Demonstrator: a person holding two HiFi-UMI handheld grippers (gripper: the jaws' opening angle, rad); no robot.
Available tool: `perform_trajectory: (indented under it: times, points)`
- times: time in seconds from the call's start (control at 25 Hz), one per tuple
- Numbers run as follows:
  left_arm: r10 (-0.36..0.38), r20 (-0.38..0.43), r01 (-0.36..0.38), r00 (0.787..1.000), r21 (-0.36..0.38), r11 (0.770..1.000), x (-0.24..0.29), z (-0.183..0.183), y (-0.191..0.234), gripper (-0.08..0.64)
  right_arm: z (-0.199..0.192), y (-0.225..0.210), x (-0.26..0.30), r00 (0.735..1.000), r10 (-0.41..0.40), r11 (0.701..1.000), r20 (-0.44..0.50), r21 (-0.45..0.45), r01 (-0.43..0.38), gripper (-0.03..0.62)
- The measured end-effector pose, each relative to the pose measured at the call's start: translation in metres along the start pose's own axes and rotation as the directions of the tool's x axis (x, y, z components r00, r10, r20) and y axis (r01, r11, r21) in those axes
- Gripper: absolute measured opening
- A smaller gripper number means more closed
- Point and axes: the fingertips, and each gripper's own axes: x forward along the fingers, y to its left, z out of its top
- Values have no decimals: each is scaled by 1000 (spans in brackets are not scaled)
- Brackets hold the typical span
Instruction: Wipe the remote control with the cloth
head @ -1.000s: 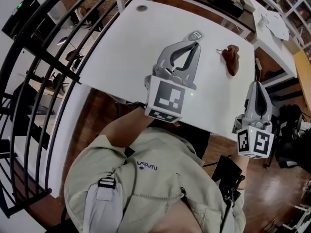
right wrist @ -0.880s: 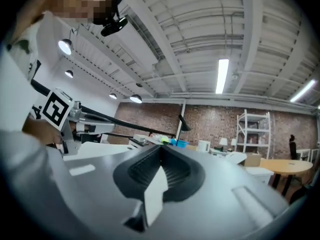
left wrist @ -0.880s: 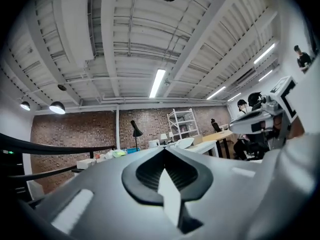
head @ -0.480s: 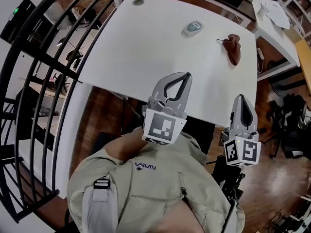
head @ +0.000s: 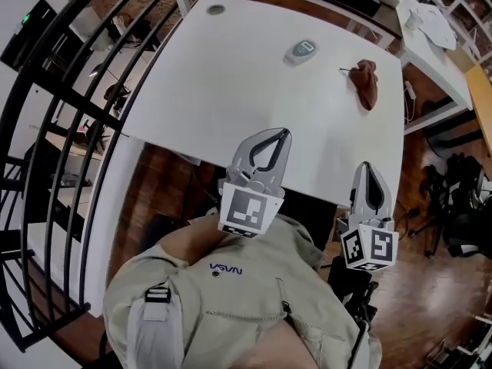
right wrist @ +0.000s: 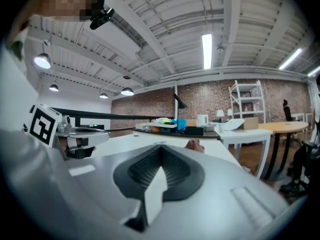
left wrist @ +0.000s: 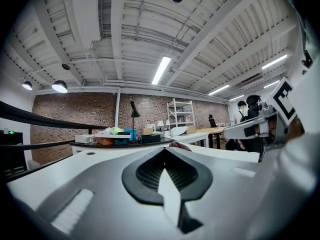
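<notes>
On the white table (head: pixel 231 83) a grey remote control (head: pixel 301 50) with a teal face lies at the far side. To its right lies a crumpled brown cloth (head: pixel 367 83). My left gripper (head: pixel 282 132) hangs over the table's near edge, jaws shut and empty, well short of both. My right gripper (head: pixel 367 165) is shut and empty too, just past the near right edge. Over the shut left gripper tips (left wrist: pixel 165 149) the cloth (left wrist: pixel 179 145) peeks up. The right gripper (right wrist: pixel 161 146) view shows the cloth (right wrist: pixel 195 145) likewise. The remote is hidden in both gripper views.
A black railing (head: pixel 69 106) runs along the left of the table. A second white table (head: pixel 430 29) with papers stands at the back right. A cable grommet (head: pixel 215 9) sits in the far left corner. Wooden floor lies below and right.
Both grippers have drawn back from over the table toward the person's body and sunk lower. They stayed shut. The remote and the cloth have not moved.
</notes>
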Motion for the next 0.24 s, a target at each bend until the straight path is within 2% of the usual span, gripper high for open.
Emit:
perform_trajectory:
  times: [0.24]
  points:
    - [-11, -1, 11, 1000, 16, 1000, 11, -8, 4, 5, 3, -11, 10, 1000, -15, 1000, 9, -8, 15, 2]
